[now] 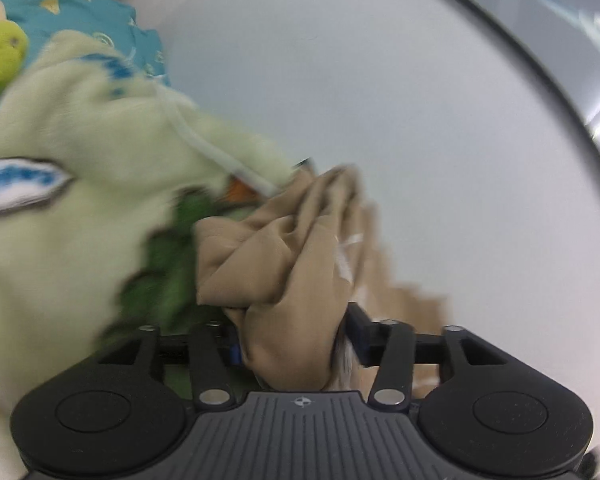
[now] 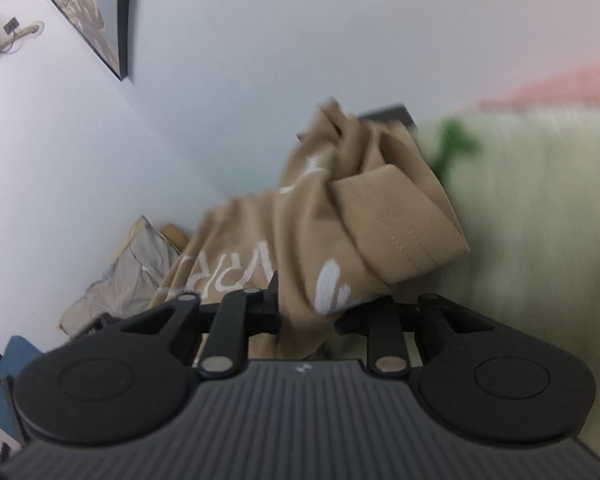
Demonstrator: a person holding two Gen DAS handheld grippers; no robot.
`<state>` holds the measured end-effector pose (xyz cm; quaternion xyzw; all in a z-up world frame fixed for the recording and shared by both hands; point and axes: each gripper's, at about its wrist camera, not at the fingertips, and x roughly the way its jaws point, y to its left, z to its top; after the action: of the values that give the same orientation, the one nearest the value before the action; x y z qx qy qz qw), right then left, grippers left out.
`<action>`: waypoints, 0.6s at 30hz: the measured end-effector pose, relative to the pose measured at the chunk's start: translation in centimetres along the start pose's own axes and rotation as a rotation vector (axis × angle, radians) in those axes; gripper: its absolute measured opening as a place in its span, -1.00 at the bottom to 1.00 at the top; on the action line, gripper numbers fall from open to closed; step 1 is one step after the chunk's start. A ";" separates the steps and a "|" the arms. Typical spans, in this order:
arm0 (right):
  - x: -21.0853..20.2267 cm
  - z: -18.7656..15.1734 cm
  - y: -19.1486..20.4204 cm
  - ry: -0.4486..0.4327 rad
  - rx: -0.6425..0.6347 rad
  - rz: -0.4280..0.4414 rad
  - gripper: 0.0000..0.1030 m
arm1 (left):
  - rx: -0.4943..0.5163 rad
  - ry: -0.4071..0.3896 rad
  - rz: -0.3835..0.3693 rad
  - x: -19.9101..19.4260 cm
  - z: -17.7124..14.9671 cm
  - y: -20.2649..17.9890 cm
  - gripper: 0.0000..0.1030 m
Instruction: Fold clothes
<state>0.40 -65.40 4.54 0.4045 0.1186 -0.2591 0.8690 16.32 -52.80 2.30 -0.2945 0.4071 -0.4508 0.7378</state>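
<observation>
A tan garment (image 1: 284, 240) with white lettering hangs bunched in the air between both grippers. In the left wrist view its folds fill the gap of my left gripper (image 1: 296, 340); the jaws stand apart and the pads do not seem to press on the cloth. In the right wrist view my right gripper (image 2: 306, 316) is shut on a hem of the same tan garment (image 2: 340, 220), which rises crumpled above the jaws. The fingertips of both grippers are hidden by the fabric. The picture is blurred.
A pale green fleecy garment (image 1: 80, 152) with a blue-and-white patch lies left, also pale green fleecy garment (image 2: 540, 200) at right. Behind are a teal patterned cloth (image 1: 60, 12), a green plush toy (image 1: 0, 60), a pink cloth (image 2: 560, 84), a grey cloth heap (image 2: 128, 276) and a framed picture (image 2: 88, 12).
</observation>
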 end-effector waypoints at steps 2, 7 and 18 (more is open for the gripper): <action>0.1 -1.2 -0.8 0.005 0.026 -0.024 -0.44 | 0.066 0.008 0.025 0.5 -0.7 0.5 0.28; 0.5 -0.8 -1.7 0.056 0.098 -0.069 -0.19 | 0.219 0.014 0.161 0.6 0.9 -1.9 0.71; -10.2 0.2 0.2 0.087 0.049 -0.079 -0.07 | 0.568 -0.098 0.226 -13.3 -1.8 -14.4 0.99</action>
<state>-7.99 -61.82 9.04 0.4314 0.1660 -0.2782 0.8420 5.16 -46.92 17.40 -0.0508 0.2591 -0.4467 0.8548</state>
